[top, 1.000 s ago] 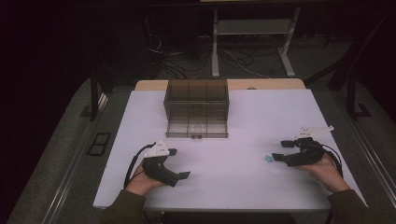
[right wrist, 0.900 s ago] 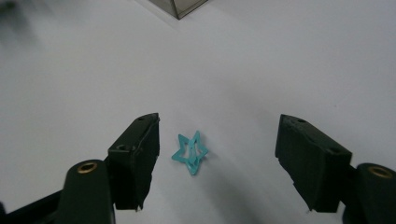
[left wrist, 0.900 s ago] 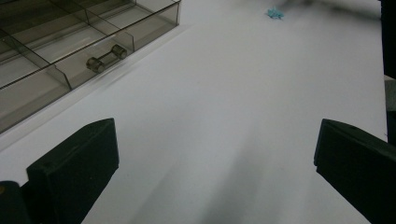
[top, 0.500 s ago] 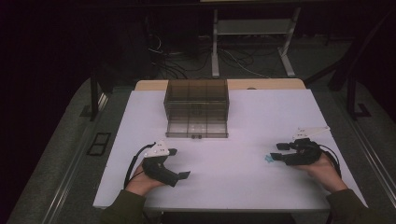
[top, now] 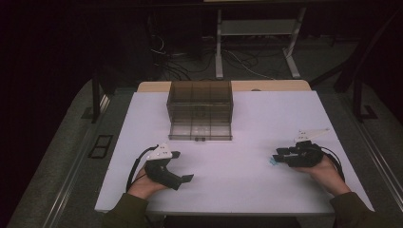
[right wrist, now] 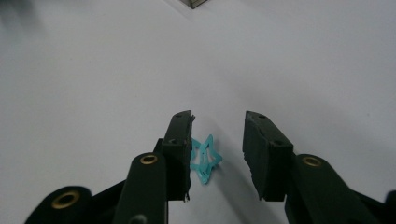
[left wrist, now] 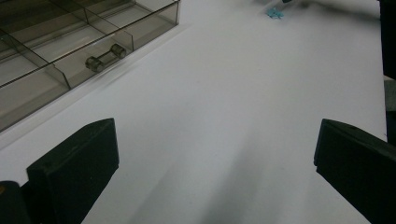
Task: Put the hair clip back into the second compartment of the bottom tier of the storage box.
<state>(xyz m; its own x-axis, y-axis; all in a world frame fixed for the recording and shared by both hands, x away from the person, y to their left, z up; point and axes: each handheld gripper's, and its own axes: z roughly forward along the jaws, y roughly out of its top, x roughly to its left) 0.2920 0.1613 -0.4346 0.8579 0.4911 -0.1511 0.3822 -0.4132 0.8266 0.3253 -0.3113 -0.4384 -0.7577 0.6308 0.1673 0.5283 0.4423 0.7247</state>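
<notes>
A small teal star-shaped clip (right wrist: 205, 161) lies flat on the white table (top: 247, 142), near its right front. My right gripper (right wrist: 217, 119) is low over it, and its jaws have just been closing with the clip between them. One finger (right wrist: 180, 140) is at the clip's edge and the other stands apart, so nothing is gripped. The high view has this gripper (top: 278, 156) lying level, pointing left at the clip (top: 273, 162). My left gripper (top: 184, 166) rests at the front left with its jaws wide open (left wrist: 217, 135) and nothing between them. The clip (left wrist: 274, 13) is far off in its view.
A smoky clear box with compartments (top: 199, 109) stands at the middle back of the table, with a small barbell-shaped handle (left wrist: 105, 57) on its front. Dark floor, cables and a metal stand (top: 256, 28) lie beyond the table.
The right gripper's jaws have narrowed around the teal clip and the hand has edged slightly left. The left hand has stayed in place.
</notes>
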